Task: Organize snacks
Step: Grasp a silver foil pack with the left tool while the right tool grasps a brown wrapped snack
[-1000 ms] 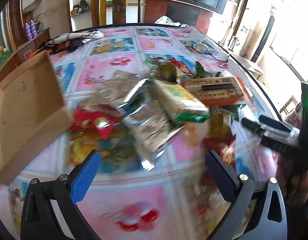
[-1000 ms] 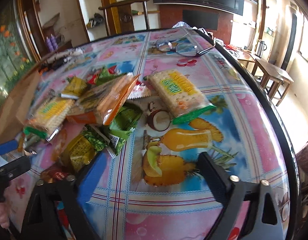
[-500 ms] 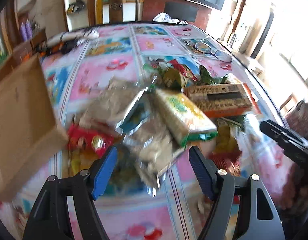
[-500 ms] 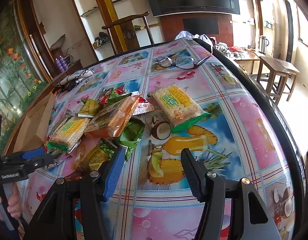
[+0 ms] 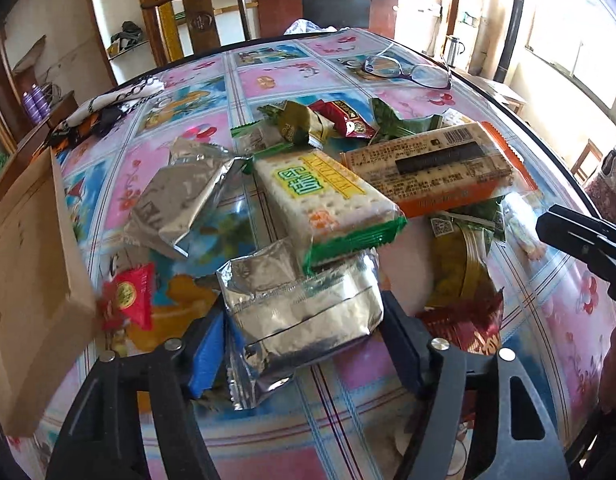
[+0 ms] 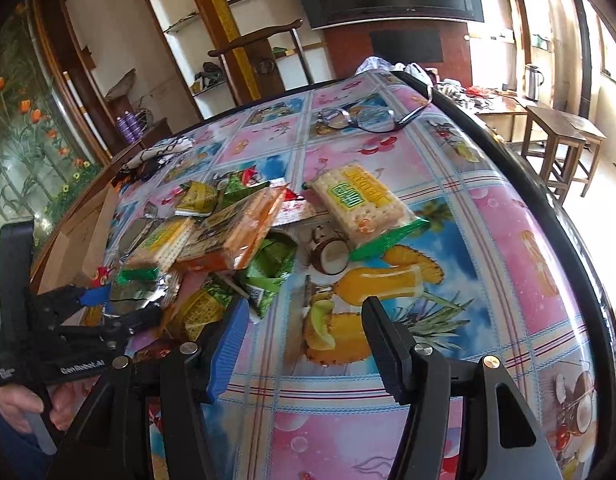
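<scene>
**Left gripper closing on the foil pack**

The left gripper (image 5: 302,344) has just been closing, and its jaws now sit against both sides of a foil pack (image 5: 304,312) at the near edge of the snack pile, so it looks gripped for a lift. The open box (image 5: 32,280) waits just left of it, probably where it goes. A green cracker pack (image 5: 327,200) leans on its far end and may slide. The right gripper (image 6: 304,344) hovers half open over bare tablecloth (image 6: 507,240), holding nothing, near a second cracker pack (image 6: 363,204)
</scene>
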### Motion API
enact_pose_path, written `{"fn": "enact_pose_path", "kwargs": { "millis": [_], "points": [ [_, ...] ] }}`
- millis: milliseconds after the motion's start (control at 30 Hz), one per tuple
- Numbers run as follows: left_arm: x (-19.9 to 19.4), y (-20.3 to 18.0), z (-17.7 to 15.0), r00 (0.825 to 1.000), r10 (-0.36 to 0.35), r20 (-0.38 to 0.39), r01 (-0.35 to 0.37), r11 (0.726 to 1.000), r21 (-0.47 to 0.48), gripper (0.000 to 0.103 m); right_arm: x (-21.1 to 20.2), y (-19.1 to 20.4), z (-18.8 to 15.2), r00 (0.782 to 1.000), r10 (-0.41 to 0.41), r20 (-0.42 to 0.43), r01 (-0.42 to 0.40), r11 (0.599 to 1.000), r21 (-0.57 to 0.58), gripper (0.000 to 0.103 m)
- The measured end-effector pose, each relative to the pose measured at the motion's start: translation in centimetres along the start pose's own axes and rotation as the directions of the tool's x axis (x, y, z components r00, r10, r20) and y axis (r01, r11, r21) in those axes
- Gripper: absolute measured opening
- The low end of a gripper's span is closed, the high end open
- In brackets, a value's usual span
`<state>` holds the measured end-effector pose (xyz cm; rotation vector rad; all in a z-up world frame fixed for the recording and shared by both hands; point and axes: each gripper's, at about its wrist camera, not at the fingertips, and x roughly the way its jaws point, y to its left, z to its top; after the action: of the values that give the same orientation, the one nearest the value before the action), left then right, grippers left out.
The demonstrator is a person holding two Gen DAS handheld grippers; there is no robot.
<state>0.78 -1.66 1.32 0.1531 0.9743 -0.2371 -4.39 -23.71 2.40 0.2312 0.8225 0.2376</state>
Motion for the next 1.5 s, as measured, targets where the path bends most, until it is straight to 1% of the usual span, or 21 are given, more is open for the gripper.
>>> {"fn": "enact_pose_path", "kwargs": {
  "millis": [100, 233, 400, 500, 633, 733, 833, 967, 1033, 1067, 1100, 1133, 1167, 1200, 1267, 1367, 1500],
  "points": [
    [-0.4, 0.0, -0.2, 1.0, -0.012, 0.004, 0.012, 1.0, -0.016, 0.067, 0.0, 0.3, -0.1, 1.0, 0.011, 0.001, -0.011, 1.0, -0.014, 0.063],
    [-1.2, 0.1, -1.0, 0.998, -0.062, 0.008, 0.062, 0.998, -0.031, 0.066, -0.1, 0.6, -0.1, 1.0, 0.026, 0.006, -0.026, 0.999, -0.02, 0.063],
    [-2.9, 0.4, -2.5, 0.996, -0.083, 0.033, 0.084, 0.996, -0.033, 0.066, 0.0, 1.2, -0.3, 0.999, 0.039, -0.005, -0.039, 0.999, -0.031, 0.063],
    [-4.0, 1.4, -2.9, 0.994, -0.092, 0.057, 0.095, 0.994, -0.053, 0.064, 0.1, 2.5, -1.2, 0.996, 0.064, -0.064, -0.066, 0.997, -0.034, 0.063],
    [-5.3, 3.0, -3.2, 0.991, -0.094, 0.093, 0.102, 0.992, -0.08, 0.063, 1.0, 4.7, -2.5, 0.98, 0.115, -0.165, -0.122, 0.992, -0.032, 0.063],
    [-5.7, 4.1, -3.6, 0.99, -0.092, 0.103, 0.103, 0.99, -0.099, 0.056, 1.5, 6.0, -2.8, 0.971, 0.138, -0.195, -0.147, 0.989, -0.028, 0.063],
    [-5.7, 5.3, -4.1, 0.99, -0.103, 0.098, 0.115, 0.986, -0.122, 0.055, 1.9, 7.0, -2.8, 0.972, 0.119, -0.201, -0.131, 0.99, -0.05, 0.063],
    [-5.4, 5.9, -4.6, 0.99, -0.104, 0.09, 0.115, 0.986, -0.122, 0.055, 2.4, 8.7, -2.7, 0.973, 0.093, -0.213, -0.115, 0.989, -0.092, 0.063],
    [-5.3, 6.1, -4.8, 0.991, -0.108, 0.084, 0.118, 0.985, -0.123, 0.055, 3.3, 9.7, -2.8, 0.972, 0.043, -0.23, -0.074, 0.989, -0.129, 0.063],
    [-5.3, 6.2, -4.9, 0.991, -0.107, 0.083, 0.117, 0.985, -0.124, 0.055, 3.4, 9.9, -2.8, 0.973, 0.032, -0.229, -0.065, 0.988, -0.141, 0.061],
    [-5.4, 6.3, -4.9, 0.991, -0.105, 0.083, 0.114, 0.986, -0.123, 0.055, 3.5, 10.3, -2.8, 0.975, 0.022, -0.22, -0.058, 0.985, -0.161, 0.047],
    [-5.5, 6.4, -5.0, 0.991, -0.104, 0.082, 0.113, 0.986, -0.122, 0.056, 3.6, 10.5, -2.8, 0.974, 0.029, -0.224, -0.068, 0.983, -0.172, 0.033],
    [-5.6, 6.5, -5.1, 0.991, -0.106, 0.082, 0.115, 0.986, -0.121, 0.057, 3.6, 10.7, -2.9, 0.973, 0.03, -0.228, -0.072, 0.982, -0.177, 0.027],
    [-5.6, 6.7, -5.3, 0.991, -0.107, 0.08, 0.117, 0.986, -0.12, 0.059, 3.7, 10.8, -2.9, 0.97, 0.039, -0.238, -0.084, 0.98, -0.181, 0.017],
    [-5.7, 6.8, -5.4, 0.992, -0.105, 0.074, 0.113, 0.987, -0.115, 0.067, 3.5, 10.5, -3.1, 0.969, 0.054, -0.24, -0.101, 0.977, -0.186, 0.014],
    [-5.3, 6.8, -5.7, 0.993, -0.104, 0.054, 0.109, 0.988, -0.105, 0.073, 2.9, 9.9, -3.4, 0.971, 0.074, -0.226, -0.116, 0.976, -0.183, 0.011],
    [-4.6, 6.4, -5.6, 0.996, -0.084, 0.034, 0.087, 0.991, -0.099, 0.075, 2.0, 9.0, -3.5, 0.974, 0.097, -0.205, -0.134, 0.975, -0.175, 0.01]
  ]
}}
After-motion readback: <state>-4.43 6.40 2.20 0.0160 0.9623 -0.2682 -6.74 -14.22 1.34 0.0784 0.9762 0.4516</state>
